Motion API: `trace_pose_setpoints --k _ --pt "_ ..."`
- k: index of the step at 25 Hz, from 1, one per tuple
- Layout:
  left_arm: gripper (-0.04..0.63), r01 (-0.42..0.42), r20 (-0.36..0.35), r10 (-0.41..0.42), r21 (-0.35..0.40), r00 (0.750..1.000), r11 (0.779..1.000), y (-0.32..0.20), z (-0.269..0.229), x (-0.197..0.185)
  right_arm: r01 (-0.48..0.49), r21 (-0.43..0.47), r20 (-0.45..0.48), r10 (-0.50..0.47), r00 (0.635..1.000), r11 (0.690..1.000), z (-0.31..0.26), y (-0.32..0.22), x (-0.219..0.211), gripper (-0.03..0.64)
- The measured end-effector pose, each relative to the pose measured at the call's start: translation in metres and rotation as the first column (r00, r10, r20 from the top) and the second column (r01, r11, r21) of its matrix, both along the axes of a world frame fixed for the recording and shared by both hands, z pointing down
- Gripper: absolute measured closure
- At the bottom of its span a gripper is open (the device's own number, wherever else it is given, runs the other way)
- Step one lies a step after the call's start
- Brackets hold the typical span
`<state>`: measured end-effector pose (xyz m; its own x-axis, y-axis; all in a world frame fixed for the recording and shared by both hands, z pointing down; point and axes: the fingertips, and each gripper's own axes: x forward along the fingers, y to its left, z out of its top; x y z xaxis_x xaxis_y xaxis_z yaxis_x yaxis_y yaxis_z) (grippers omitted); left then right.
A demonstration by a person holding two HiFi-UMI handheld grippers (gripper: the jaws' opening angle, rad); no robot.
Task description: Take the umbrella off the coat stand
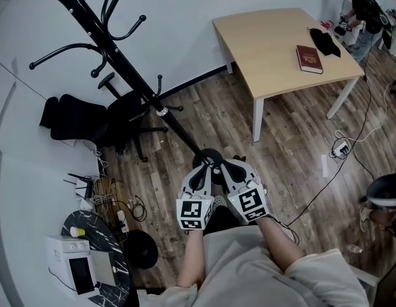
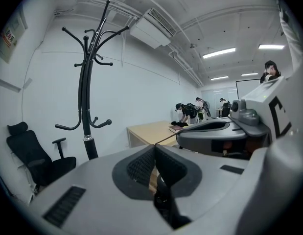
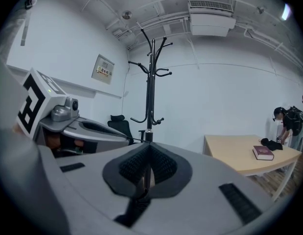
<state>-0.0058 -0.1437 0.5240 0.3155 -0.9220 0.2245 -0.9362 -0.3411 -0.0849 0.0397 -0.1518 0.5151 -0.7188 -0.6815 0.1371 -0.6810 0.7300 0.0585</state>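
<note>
Standing on the wood floor (image 1: 293, 139) by the white wall, the black coat stand (image 1: 130, 75) rises on a thin pole to curved hooks. None of the views shows where the umbrella is.

The round foot of the stand is just ahead of the two grippers, which are held side by side and point at it. The left gripper (image 1: 203, 171) has its jaws pressed together with nothing between them, and the right gripper (image 1: 231, 170) is the same, its ribbed pads meeting on empty air. In the left gripper view the stand (image 2: 85, 102) is off to the left of the jaws. In the right gripper view it (image 3: 150, 87) stands straight above them.

A black office chair (image 1: 89, 117) stands just beside the stand, on its left. Well apart on the right is a light wooden desk (image 1: 274, 50) carrying a dark red book (image 1: 309, 59) and a black cloth-like item (image 1: 324, 41). A person (image 1: 361, 11) bends over beyond the desk's far corner.
</note>
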Motion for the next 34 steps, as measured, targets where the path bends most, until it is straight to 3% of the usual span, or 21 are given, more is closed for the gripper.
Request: trace_pose_setpoints --k 8,34 --pt "0.572 -0.020 0.019 0.020 0.003 1.000 1.000 -0.003 -0.002 0.000 -0.010 0.004 0.008 0.010 1.000 1.000 -0.001 -0.002 0.000 0.609" --pt "0.572 -0.020 -0.022 0.020 -0.008 1.000 1.000 -0.009 0.006 -0.009 -0.023 -0.014 -0.032 0.023 0.999 1.000 0.010 -0.008 -0.009 0.609"
